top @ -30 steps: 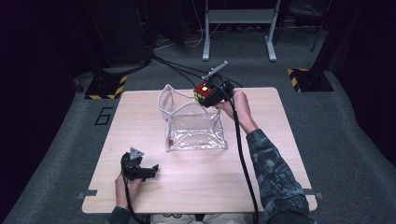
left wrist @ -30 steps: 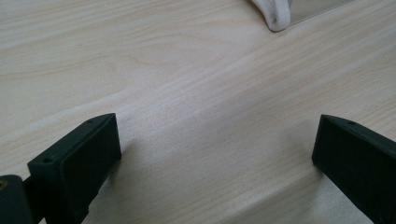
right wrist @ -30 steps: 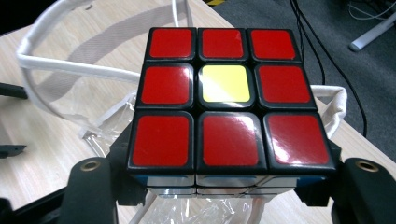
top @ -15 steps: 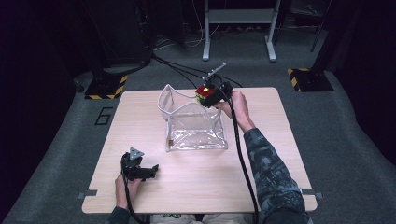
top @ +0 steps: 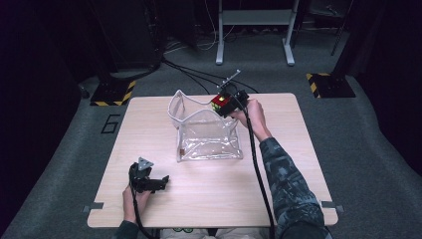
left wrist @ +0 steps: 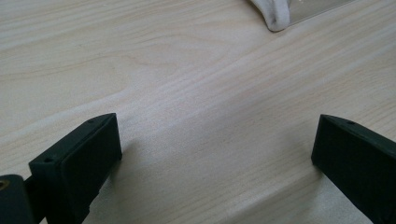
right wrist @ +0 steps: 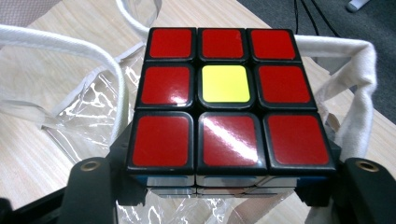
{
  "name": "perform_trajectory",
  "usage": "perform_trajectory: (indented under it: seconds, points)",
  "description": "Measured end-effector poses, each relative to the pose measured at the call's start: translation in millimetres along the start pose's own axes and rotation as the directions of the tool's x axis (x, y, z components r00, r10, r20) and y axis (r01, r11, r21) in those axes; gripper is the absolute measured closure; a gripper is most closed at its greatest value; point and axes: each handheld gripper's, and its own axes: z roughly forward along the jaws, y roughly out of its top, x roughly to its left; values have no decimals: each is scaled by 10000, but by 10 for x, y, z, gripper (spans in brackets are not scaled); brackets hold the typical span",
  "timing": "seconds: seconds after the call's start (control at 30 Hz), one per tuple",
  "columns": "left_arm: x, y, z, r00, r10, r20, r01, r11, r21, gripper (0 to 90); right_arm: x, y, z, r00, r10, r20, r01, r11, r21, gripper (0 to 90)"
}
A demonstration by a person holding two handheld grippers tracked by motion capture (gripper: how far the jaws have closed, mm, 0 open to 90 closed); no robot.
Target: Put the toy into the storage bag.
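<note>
1. High view: the puzzle cube (top: 221,103) sits up in the air over the far rim of the clear bag (top: 209,134), red side up with one yellow square in the middle.
2. The right gripper (top: 228,105) is squeezing the cube from both sides.
3. The bag stands on the desk (top: 298,149), mouth open.
4. The left gripper (top: 158,182) rests on the desk near the front edge, well apart from the bag, jaws spread wide around nothing.

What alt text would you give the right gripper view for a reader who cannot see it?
A puzzle cube with a red face and one yellow centre square is held between the right gripper's black fingers. Below it lies the open top of a clear plastic bag with white fabric trim, on a light wooden table.
</note>
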Motion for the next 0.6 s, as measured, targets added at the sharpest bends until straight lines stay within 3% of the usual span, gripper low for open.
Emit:
perform_trajectory:
  seconds: [0.27,0.3,0.4,0.6]
  points:
    - [-1,0,0,10000,-3,3,3,10000,0,12,81,-9,13,9988,-429,254,424,9989,192,331]
    - [0,0,0,10000,1,-5,-1,10000,2,12,107,-11,7,9995,-221,240,212,9991,369,331]
    - [0,0,0,10000,5,-2,-5,10000,2,12,107,-10,20,9990,-413,171,407,9986,341,331]
    - [-3,-1,1,10000,-41,-29,40,10000,-29,12,115,-7,31,9995,-257,157,248,9982,537,323]
